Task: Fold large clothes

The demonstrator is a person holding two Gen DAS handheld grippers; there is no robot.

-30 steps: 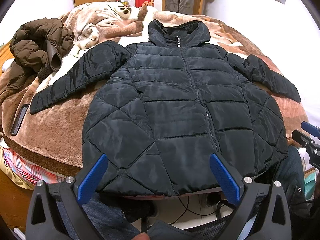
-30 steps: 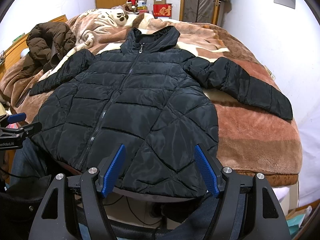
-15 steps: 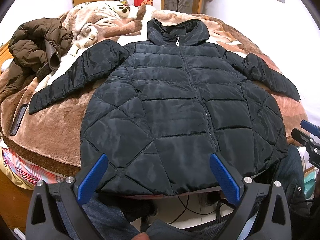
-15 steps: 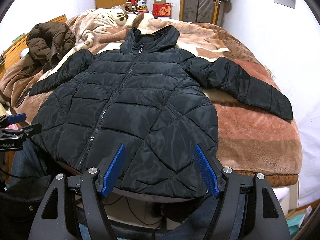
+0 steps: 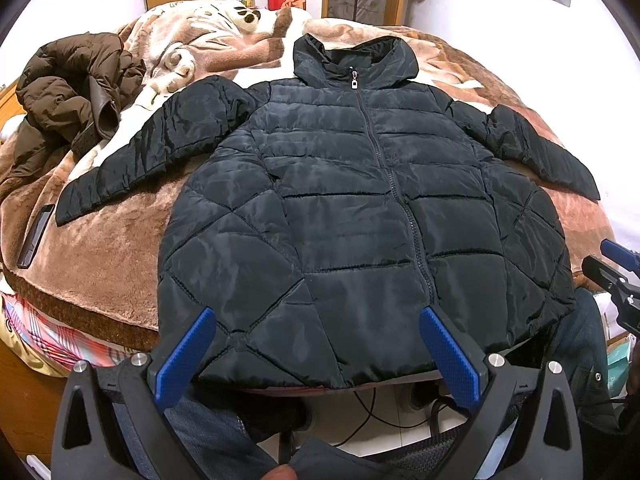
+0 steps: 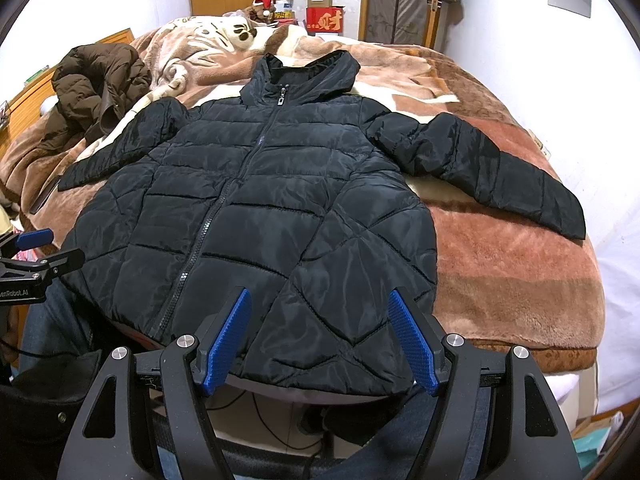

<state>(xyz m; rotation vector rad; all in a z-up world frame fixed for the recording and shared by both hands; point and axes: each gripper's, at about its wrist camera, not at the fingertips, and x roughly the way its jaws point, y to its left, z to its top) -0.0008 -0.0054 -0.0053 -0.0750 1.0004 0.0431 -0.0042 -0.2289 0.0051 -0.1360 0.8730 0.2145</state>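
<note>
A black quilted hooded jacket [image 5: 344, 216] lies flat and zipped on the bed, front up, both sleeves spread out, hem hanging slightly over the near edge. It also shows in the right wrist view [image 6: 256, 216]. My left gripper [image 5: 316, 328] is open and empty, just short of the hem at its left-middle part. My right gripper [image 6: 318, 320] is open and empty, just short of the hem's right part. The right gripper's tip shows at the right edge of the left wrist view [image 5: 616, 268].
A brown fleece blanket [image 6: 512, 264] covers the bed. A brown puffer jacket [image 5: 72, 96] is heaped at the far left. A dark phone [image 5: 36, 236] lies by the left sleeve cuff. Cables and a person's jeans [image 5: 208, 440] are below the bed edge. A white wall stands at right.
Almost nothing: the left wrist view has shifted very slightly, the jacket appearing a touch higher. Both grippers stay open and empty.
</note>
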